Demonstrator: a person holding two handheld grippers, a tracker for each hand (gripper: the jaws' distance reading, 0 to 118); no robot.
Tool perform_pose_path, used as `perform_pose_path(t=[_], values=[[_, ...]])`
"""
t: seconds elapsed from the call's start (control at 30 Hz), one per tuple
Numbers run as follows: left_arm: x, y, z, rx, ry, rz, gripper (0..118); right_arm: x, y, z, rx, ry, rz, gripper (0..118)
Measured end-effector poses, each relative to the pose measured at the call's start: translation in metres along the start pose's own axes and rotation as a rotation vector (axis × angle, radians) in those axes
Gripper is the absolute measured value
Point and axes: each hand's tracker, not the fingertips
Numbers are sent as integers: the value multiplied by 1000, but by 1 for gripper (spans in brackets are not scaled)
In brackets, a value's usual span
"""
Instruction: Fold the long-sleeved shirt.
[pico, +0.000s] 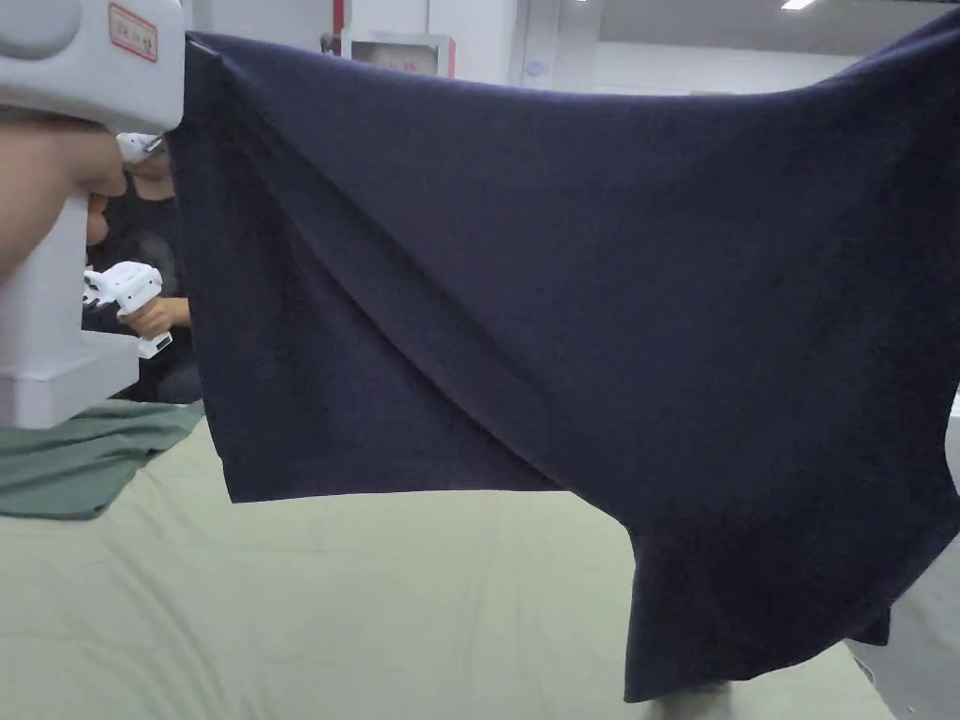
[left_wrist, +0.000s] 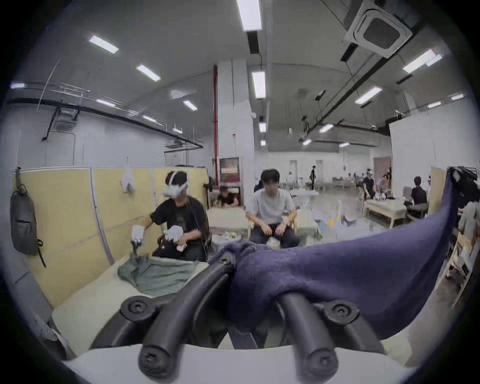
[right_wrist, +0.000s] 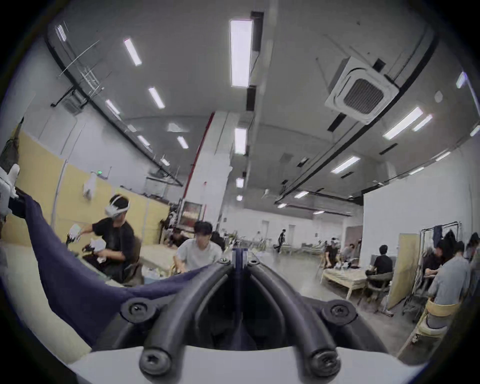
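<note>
A dark navy long-sleeved shirt (pico: 581, 309) hangs spread in the air above the pale green table (pico: 328, 600), stretched between both grippers. My left gripper (left_wrist: 233, 257) is shut on a bunched corner of the shirt (left_wrist: 337, 280); its white body shows at the top left of the head view. My right gripper (right_wrist: 240, 256) is shut on a thin edge of the shirt (right_wrist: 78, 272), which runs away to the left. The shirt's left hem hangs above the table; a longer part on the right droops lower.
A green garment (pico: 84, 455) lies at the table's left edge. Across the table a person with a headset (left_wrist: 176, 213) works on it with white grippers (pico: 131, 300). Another person (left_wrist: 272, 207) sits beside. More tables and people stand far right.
</note>
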Motion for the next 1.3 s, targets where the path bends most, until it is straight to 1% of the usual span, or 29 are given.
perform_pose_path(t=[0.03,0.07,0.17,0.2,0.23,0.27,0.3,0.33,0.37,0.4,0.47,0.5,0.53,0.6,0.63,0.7,0.73,0.77,0.8,0.83,0.87,0.9,0.97,1.0,1.03,1.13,1.17,1.27,1.3], values=[[0,12,-3,-4,-5,20,8,3,12,-5,7,-14,-17,14],[0,21,-5,0,10,29,8,5,20,-11,2,-18,-17,14],[-2,47,-28,2,52,2,8,11,36,-40,2,-54,-20,14],[-1,53,-33,8,64,-10,8,10,40,-46,2,-82,-15,14],[-2,59,-38,15,66,-25,8,9,45,-54,2,-75,-15,14],[2,65,-44,2,66,-15,8,7,48,-62,7,-91,3,14],[2,73,-51,19,107,-62,8,5,52,-72,17,-125,29,14],[3,76,-59,1,86,-57,8,3,54,-81,25,-128,41,14],[4,81,-69,-8,97,-75,8,1,60,-89,28,-152,62,14],[10,86,-72,-2,133,-107,8,0,64,-100,27,-140,54,14],[9,95,-94,-9,139,-96,8,-4,71,-123,29,-175,48,14],[9,99,-104,-19,142,-97,8,-8,76,-129,37,-157,27,14],[8,102,-102,-11,152,-86,8,-9,78,-136,37,-160,22,14],[6,113,-127,-5,167,-81,8,-15,84,-163,39,-166,14,14],[5,117,-137,-7,179,-77,8,-7,75,-127,40,-168,25,14],[4,128,-156,25,202,-63,8,-7,77,-127,58,-173,50,14],[3,133,-164,34,210,-56,8,-7,78,-127,80,-181,47,14],[2,138,-173,47,212,-37,8,-21,89,-187,72,-141,57,14],[-1,144,-186,61,211,-39,8,-25,90,-195,76,-146,55,14],[-1,146,-195,72,204,-17,8,-28,91,-196,86,-175,91,14],[-1,150,-205,72,220,-37,8,-31,91,-196,108,-197,123,14],[-1,153,-214,80,229,-40,8,-50,103,-260,133,-221,129,14],[4,158,-223,106,248,-33,8,-59,110,-281,154,-235,101,14],[4,161,-230,118,246,-29,8,-58,112,-290,135,-229,87,14],[4,164,-235,142,252,-28,8,-58,113,-298,152,-238,63,14],[3,172,-255,155,262,-21,8,-70,117,-326,176,-258,78,14],[3,175,-260,165,271,-23,8,-58,116,-339,178,-248,59,14],[9,178,-279,185,291,-39,8,-62,110,-365,181,-250,64,14],[11,178,-285,185,287,-28,8,-59,108,-355,201,-242,44,14]])
